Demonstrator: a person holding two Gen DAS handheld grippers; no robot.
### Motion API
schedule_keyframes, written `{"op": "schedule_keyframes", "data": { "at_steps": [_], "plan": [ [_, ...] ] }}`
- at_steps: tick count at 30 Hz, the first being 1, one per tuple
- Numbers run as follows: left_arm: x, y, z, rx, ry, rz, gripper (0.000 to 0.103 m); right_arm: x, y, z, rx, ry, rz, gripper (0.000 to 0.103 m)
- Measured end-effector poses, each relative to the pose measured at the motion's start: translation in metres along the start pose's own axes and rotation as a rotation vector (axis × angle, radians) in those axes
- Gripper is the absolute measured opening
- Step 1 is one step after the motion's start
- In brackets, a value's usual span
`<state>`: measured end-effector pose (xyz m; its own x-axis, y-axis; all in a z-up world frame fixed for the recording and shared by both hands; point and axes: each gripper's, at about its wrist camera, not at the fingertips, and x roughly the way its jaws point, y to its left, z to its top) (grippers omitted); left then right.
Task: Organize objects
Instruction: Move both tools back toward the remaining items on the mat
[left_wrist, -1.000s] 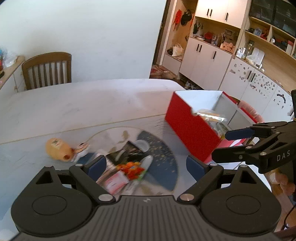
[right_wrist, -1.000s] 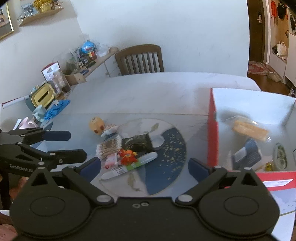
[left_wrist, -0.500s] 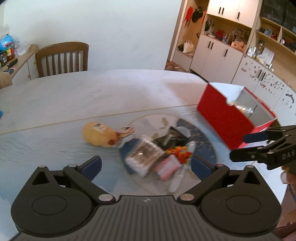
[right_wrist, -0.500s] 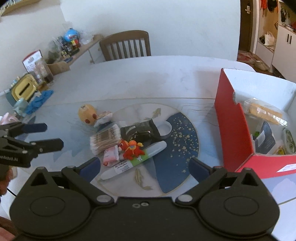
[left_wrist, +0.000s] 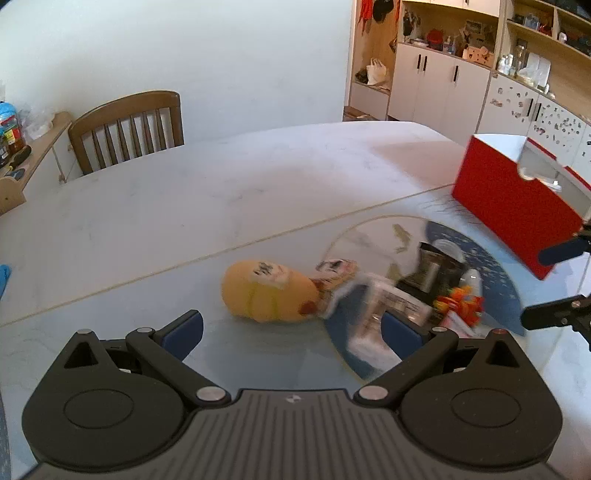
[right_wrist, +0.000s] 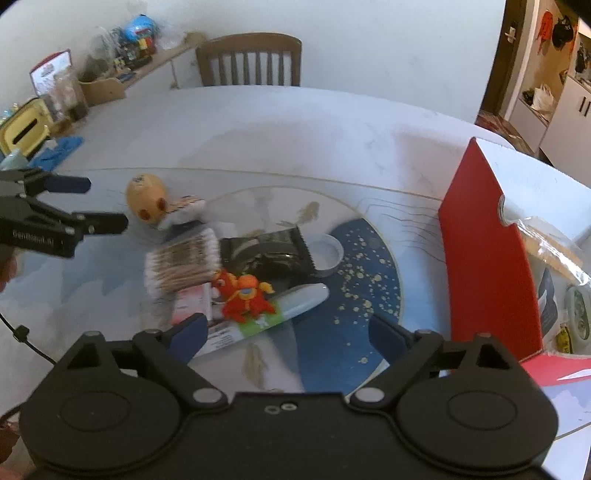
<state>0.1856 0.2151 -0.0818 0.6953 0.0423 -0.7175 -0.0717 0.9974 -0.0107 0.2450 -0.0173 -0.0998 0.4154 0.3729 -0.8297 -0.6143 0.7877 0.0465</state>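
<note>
A yellow round toy (left_wrist: 267, 291) (right_wrist: 144, 197) lies on the table just left of a pile: a cotton swab pack (right_wrist: 183, 260), a dark packet (right_wrist: 267, 251), a red-orange plush (right_wrist: 243, 293), a white tube (right_wrist: 280, 312) and a small white dish (right_wrist: 325, 253). My left gripper (left_wrist: 291, 332) is open and empty, low over the table, close in front of the yellow toy. My right gripper (right_wrist: 288, 332) is open and empty, just in front of the tube. A red box (right_wrist: 487, 258) (left_wrist: 513, 206) with several items inside stands at the right.
The pile lies on a round glass plate with a blue pattern (right_wrist: 369, 295). A wooden chair (left_wrist: 127, 129) stands at the table's far side. A side shelf (right_wrist: 110, 79) with clutter runs along the left wall. A blue cloth (right_wrist: 55, 151) lies at the table's left edge.
My left gripper has swung left, from over the pile to in front of the yellow toy. My right gripper has moved away from the box and down closer to the pile.
</note>
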Motion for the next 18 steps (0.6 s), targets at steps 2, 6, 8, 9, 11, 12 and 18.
{"op": "schedule_keyframes", "data": {
  "at_steps": [2, 6, 8, 9, 11, 12, 18],
  "plan": [
    [0.008, 0.006, 0.004, -0.002, 0.001, 0.007, 0.103, 0.003, 0.000, 0.002, -0.007, 0.007, -0.013, 0.092],
    [0.024, 0.012, 0.008, 0.010, 0.005, 0.026, 0.103, 0.012, 0.003, 0.004, -0.038, 0.016, -0.024, 0.091],
    [0.031, 0.014, 0.009, 0.011, 0.011, 0.022, 0.103, 0.016, 0.005, 0.003, -0.062, 0.020, -0.031, 0.090],
    [0.034, 0.015, 0.009, 0.012, 0.014, 0.022, 0.103, 0.019, 0.006, 0.004, -0.077, 0.025, -0.039, 0.087],
    [0.038, 0.016, 0.010, 0.017, 0.018, 0.025, 0.103, 0.024, 0.008, 0.005, -0.093, 0.033, -0.047, 0.084],
    [0.040, 0.017, 0.011, 0.020, 0.020, 0.022, 0.103, 0.026, 0.009, 0.006, -0.100, 0.034, -0.049, 0.083],
    [0.049, 0.021, 0.012, 0.026, 0.024, 0.021, 0.103, 0.034, 0.030, 0.009, -0.204, 0.030, -0.043, 0.079]
  ]
}}
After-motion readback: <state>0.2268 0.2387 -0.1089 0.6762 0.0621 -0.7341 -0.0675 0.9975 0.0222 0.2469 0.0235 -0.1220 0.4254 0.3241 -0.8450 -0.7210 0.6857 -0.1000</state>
